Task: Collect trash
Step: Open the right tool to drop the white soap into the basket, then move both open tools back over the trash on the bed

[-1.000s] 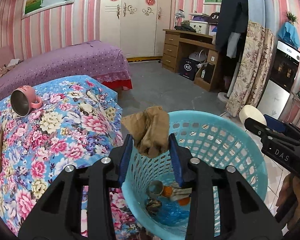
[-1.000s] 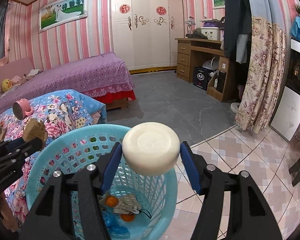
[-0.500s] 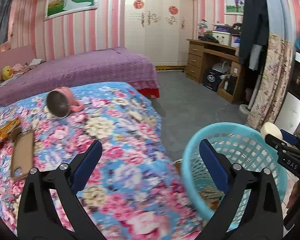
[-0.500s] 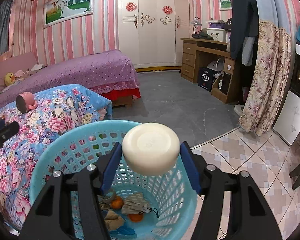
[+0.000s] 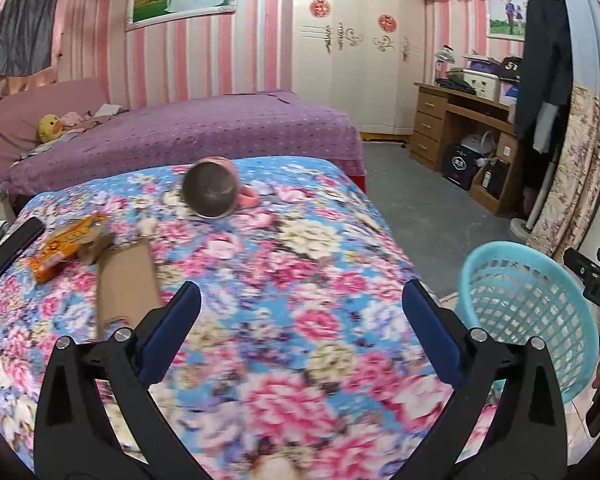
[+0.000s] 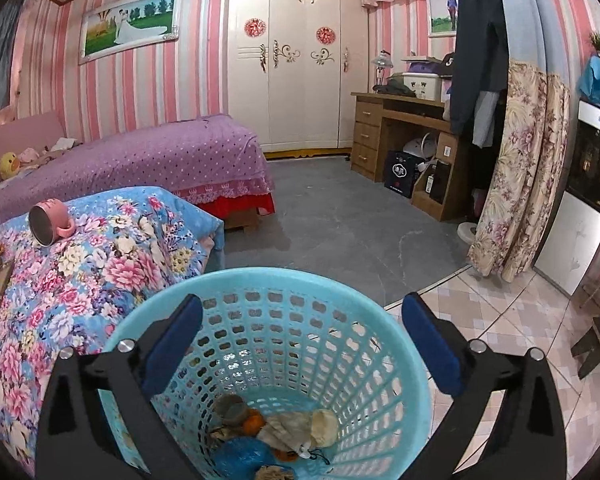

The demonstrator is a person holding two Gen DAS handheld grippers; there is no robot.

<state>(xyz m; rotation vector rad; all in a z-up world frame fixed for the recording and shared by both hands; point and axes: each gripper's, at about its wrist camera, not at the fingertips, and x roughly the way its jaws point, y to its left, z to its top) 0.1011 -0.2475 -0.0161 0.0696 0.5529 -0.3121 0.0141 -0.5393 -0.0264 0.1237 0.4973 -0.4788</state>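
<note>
Floral cloth in blue and pink covers the bed (image 5: 300, 280) that fills most of the left wrist view. At the far left of that frame lies a dark flat device (image 5: 16, 246), and just right of it an orange snack wrapper (image 5: 66, 248) overlaps the top of a brown cardboard piece (image 5: 126, 284). Further right, near the upper middle, a pink mug (image 5: 214, 192) lies on its side with its dark steel mouth toward the camera. The left gripper (image 5: 300, 320) hangs above the quilt in the lower middle, its jaws spread wide with nothing between them. At the right edge stands the turquoise basket (image 5: 532, 312), beside the bed's corner, with the black tip of the other tool at its far right rim.

In the right wrist view the same quilt occupies the left side, the mug (image 6: 52, 220) lying in the middle left. The right gripper (image 6: 302, 332) sits over the basket (image 6: 268, 284) in the lower middle, jaws wide apart and empty. At the basket's bottom lies the collected trash (image 6: 276, 432): crumpled brownish scraps, orange peel, a blue bag and a pale round lump (image 6: 324, 426) toward the right. Grey floor and pale tiles stretch off to the right.
</note>
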